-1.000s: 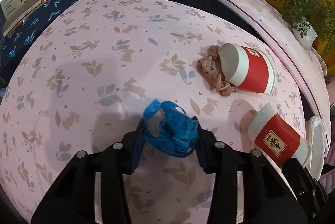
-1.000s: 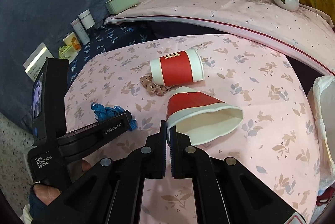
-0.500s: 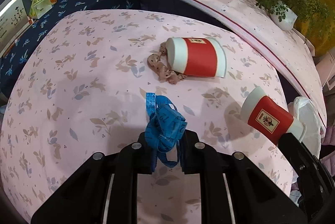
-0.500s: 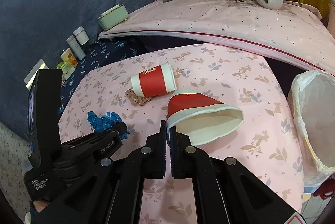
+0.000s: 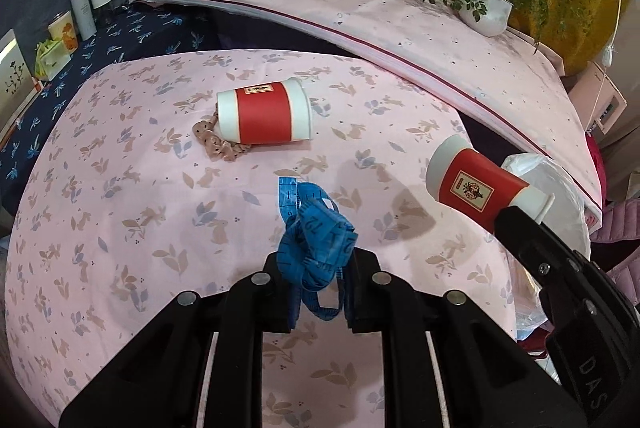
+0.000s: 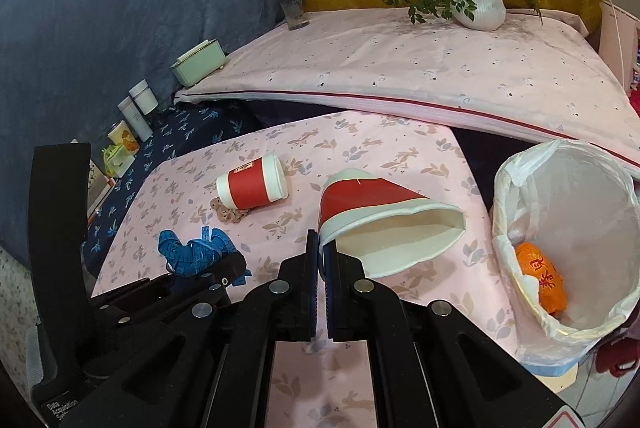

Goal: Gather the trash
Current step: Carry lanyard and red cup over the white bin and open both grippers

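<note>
Carrying: both grippers hold trash above the pink bedspread (image 5: 120,228).
Left gripper (image 5: 318,268): fingers clamped on blue tape measure (image 5: 316,240), bottom centre of left view; loops dangle free below the pads.
Right gripper (image 6: 322,260): fingers pinched on rim of red paper cup (image 6: 384,211), centre of right view; cup flattened, mouth facing right.
Bin (image 6: 520,195): white-lined, right edge of right view, orange wrapper (image 6: 540,280) inside.
Left on bed: second red cup (image 5: 266,115) on its side, touching pink scrunchie (image 5: 218,143), upper centre.
Risk: thin rim pinch, cup could tear or slip before reaching the bin.
Risk: loose tape loops may unravel, snag the bin liner, or drop short.
</note>
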`<state>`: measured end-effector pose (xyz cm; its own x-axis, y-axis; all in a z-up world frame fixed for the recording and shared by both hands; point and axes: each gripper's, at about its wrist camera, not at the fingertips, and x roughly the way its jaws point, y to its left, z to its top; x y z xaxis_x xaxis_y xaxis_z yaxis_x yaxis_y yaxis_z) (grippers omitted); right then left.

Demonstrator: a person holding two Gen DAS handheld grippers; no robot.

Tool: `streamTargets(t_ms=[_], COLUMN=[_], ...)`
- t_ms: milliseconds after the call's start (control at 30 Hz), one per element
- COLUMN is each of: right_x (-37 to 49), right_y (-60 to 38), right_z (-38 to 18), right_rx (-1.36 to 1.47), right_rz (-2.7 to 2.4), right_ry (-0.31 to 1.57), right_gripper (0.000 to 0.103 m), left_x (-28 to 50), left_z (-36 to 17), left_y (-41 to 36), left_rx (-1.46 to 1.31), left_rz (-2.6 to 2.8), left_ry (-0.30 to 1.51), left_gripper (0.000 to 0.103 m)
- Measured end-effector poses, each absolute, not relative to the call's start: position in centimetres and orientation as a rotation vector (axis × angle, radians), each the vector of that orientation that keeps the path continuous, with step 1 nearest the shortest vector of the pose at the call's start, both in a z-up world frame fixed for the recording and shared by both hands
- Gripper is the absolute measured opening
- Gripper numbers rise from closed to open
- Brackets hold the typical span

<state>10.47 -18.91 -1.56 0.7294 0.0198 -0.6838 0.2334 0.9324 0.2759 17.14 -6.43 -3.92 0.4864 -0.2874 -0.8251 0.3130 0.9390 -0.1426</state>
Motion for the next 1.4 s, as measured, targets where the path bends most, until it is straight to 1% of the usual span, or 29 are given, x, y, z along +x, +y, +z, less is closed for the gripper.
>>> streamTargets(t_ms=[300,733,1033,1400], right_x=[8.5,5.4,3.5,2.9], right_y=[-22.9,-30.7,-35.8,-37.9], right_z=[-1.0,-0.3,-1.3,-2.2], right_rx=[0.342,0.311,0.344,0.369], right_rz=[-0.165,-0.288,-0.374,-0.406], right_ry=[0.733,0.76,0.789,0.797], right_gripper=[0.003,0.003,0.003,0.003], left_x=[14.7,11.1,9.8,9.5], left_z=[-3.0,-2.3,-2.9,-3.7], left_y=[-10.4,-19.1,-24.4,-27.5], left_rx=[0.068,0.152,0.149,0.175], left_rz=[-0.445,-0.656,-0.805,-0.827], left_ry=[0.976,0.931,0.959,0.968], left_gripper=[0.015,0.015,0.015,0.017])
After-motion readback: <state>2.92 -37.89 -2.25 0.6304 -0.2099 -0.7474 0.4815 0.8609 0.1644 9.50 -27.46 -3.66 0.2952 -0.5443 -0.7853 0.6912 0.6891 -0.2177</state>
